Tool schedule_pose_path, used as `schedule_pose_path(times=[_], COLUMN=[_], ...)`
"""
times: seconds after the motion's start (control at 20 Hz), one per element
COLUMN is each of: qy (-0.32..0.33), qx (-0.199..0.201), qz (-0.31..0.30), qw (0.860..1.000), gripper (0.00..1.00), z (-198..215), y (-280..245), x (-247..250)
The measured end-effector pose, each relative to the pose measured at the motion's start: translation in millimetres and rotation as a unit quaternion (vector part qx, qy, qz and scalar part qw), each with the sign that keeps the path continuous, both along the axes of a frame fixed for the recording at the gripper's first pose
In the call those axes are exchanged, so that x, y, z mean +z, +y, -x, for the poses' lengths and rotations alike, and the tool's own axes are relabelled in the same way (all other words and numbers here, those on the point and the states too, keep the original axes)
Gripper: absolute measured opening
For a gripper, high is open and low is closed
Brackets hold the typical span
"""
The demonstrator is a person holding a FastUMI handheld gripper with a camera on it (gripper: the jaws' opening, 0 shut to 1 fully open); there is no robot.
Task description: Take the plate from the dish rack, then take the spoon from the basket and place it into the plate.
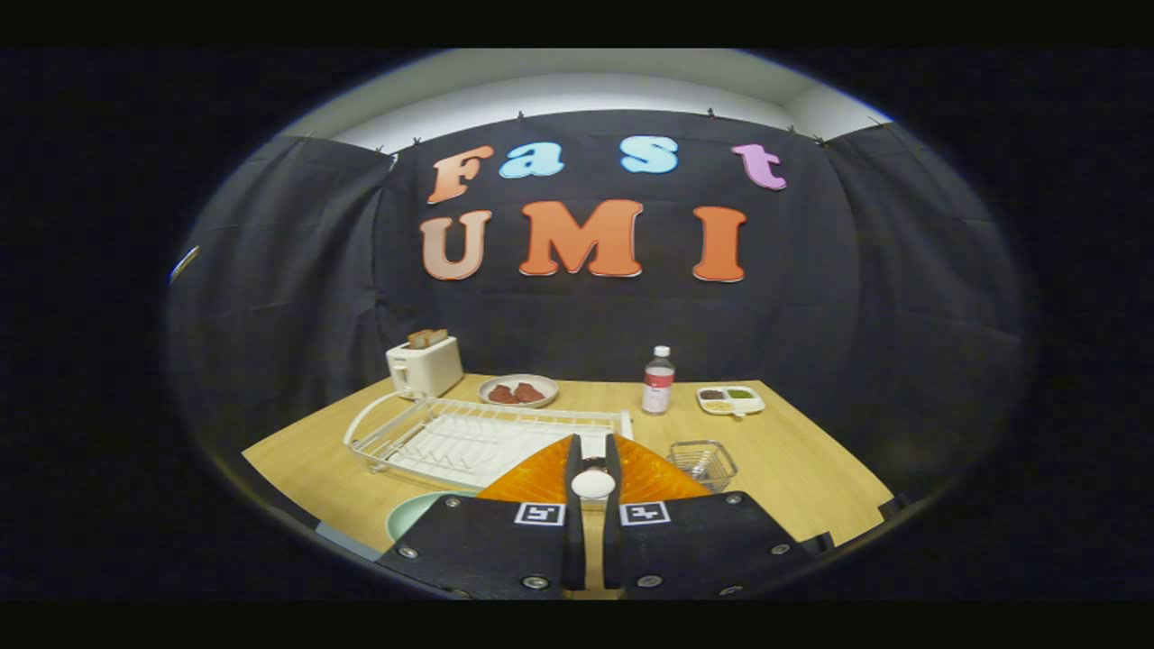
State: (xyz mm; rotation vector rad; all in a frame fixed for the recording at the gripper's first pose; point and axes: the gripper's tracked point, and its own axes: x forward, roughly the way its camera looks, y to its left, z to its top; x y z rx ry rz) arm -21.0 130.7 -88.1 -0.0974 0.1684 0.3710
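Closest to the lens, the gripper [592,451] has its two fingers drawn almost together, and a white spoon [592,484] sits pinched in the narrow slot between them, its rounded pale end showing at the middle of the fingers. Both fingers press on it, so the jaws are clamped around the spoon.

Just left of the gripper body, a pale green plate [410,514] lies flat on the wooden table [793,469], partly hidden by the gripper. It is out of the dish rack.

Ahead of the fingers and to their left stands the white wire dish rack [469,437], with its ribbed tray and a looped handle at the far left end. To the right of the fingertips sits a small wire basket [704,462], upright on the table and close to the gripper.

Farther back, a white toaster [424,365] with slices of bread sticking out of its slots stands beyond the rack's left end. Beside it is a shallow dish [518,390] holding reddish-brown pieces of food. A clear bottle [658,381] with a white cap stands upright behind the basket, and a small white divided tray [730,399] with several fillings lies to the right of the bottle, well apart from the basket.
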Motion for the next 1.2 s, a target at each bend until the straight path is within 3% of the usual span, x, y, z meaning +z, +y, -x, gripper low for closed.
schedule_pose_path(times=[0.3, 0.55, 0.75, 1.2], qy=[0.029, 0.064, 0.099, 0.118], qx=[0.105, 0.162, 0.180, 0.204], qz=[-0.008, 0.010, 0.023, 0.048], qw=[0.994, 0.985, 0.978, 0.971], gripper=[0.08, 0.08, 0.08, 0.12], z=[40, 53, 54, 50], y=[81, 117, 126, 132], x=[-31, -74, -111, -143])
